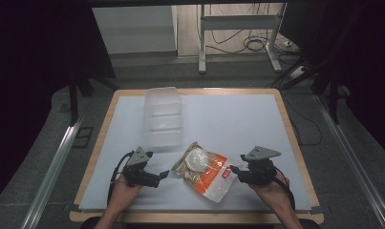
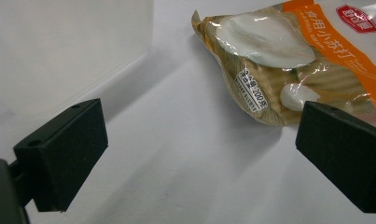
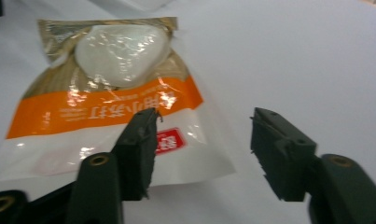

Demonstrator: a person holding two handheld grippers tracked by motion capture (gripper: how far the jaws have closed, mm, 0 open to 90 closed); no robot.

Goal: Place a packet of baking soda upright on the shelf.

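Two hand-held grippers flanked the snack bag [image 1: 204, 171] lying flat on the table [image 1: 257, 119]: left hand-held gripper [image 1: 167, 174] released, right hand-held gripper [image 1: 232, 168] half-open, gripping nothing. Slick film risked slipping any corner pinch.

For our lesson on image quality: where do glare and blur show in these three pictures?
High view: dark surroundings, bright table. Left gripper view: sharp, glare on the snack bag. Right gripper view: the bag looks soft and blurred, with glare on its clear window.
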